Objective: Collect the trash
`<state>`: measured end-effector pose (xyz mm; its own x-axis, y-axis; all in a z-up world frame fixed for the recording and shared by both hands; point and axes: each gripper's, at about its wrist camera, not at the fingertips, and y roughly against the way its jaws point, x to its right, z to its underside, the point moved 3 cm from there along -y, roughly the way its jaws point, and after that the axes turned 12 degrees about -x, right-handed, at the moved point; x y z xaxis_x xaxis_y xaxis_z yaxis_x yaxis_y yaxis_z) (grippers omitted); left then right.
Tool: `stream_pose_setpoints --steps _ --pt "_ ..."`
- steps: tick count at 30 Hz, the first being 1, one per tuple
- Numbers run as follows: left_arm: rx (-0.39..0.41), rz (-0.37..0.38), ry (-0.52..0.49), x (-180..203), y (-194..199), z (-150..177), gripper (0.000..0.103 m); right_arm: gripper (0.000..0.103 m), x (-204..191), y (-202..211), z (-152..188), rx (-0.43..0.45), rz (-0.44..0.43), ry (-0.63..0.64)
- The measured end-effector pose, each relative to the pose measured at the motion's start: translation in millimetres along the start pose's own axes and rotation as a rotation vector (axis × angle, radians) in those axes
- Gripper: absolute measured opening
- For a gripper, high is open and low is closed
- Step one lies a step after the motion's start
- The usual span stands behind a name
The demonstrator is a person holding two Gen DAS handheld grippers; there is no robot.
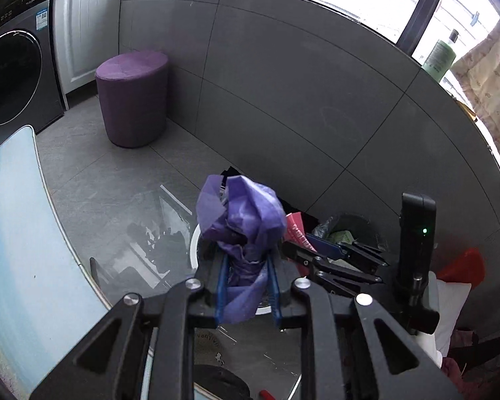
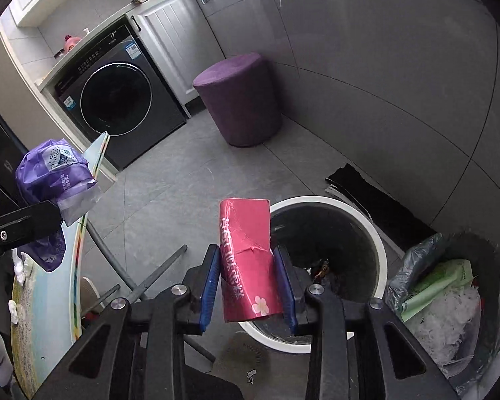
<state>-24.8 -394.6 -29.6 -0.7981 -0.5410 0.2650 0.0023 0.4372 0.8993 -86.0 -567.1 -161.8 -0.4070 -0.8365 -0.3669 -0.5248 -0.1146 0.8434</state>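
Pink pack: you held the pink pack (image 2: 246, 260) in your right gripper (image 2: 248, 286), its long axis running up along the fingers, top end tilted a little toward the white-rimmed bin (image 2: 366, 230), flower-printed end nearest the camera.
Right gripper: its 2 blue pads (image 2: 207, 291) stood on either side of the pack; the left pad touched it, and at the right pad you could not tell contact from a slight gap.
Purple bag: your left gripper (image 1: 246, 286) pinched the crumpled purple bag (image 1: 240, 220) between nearly closed pads, the bunched mass standing above the fingertips and a tail hanging below.
Position: the pink pack hung just beside the white-rimmed bin's near left rim, above the floor; the purple bag sat well to the left of that bin, by the edge of the glass table (image 2: 46, 286).
Second bin: a dark bin (image 2: 476, 300) with a grey liner, green packaging and white scraps stood touching or just right of the white-rimmed bin.
Surface: grey floor tiles (image 2: 170, 200), glossy.
Room: beyond the white-rimmed bin stood 1 purple stool (image 2: 240, 100), a dark washing machine (image 2: 116, 100), a white cabinet door (image 2: 173, 30) and a grey tiled wall (image 2: 383, 50).
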Motion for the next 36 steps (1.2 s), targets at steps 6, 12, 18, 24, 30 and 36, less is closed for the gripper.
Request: stream_pose_setpoints --steps 6,12,18,24,30,36 --pt "-0.099 0.051 0.029 7 -65 -30 0.028 0.038 35 -24 -5 -0.038 0.061 -0.065" --pt "-0.123 0.098 0.086 -5 -80 -36 0.042 0.046 41 -23 -4 -0.043 0.121 -0.069" --pt "-0.072 0.046 0.068 -13 -47 -24 0.042 0.046 23 -1 -2 -0.010 0.122 -0.038" --pt "0.029 -0.103 0.052 -31 16 14 0.042 0.049 -24 32 7 0.039 0.078 0.045" --pt "0.151 -0.270 0.149 -75 96 81 0.043 0.049 -97 61 15 0.089 0.012 0.182" --pt "0.254 -0.450 0.293 -122 168 157 0.043 0.053 -175 61 33 0.082 -0.058 0.324"
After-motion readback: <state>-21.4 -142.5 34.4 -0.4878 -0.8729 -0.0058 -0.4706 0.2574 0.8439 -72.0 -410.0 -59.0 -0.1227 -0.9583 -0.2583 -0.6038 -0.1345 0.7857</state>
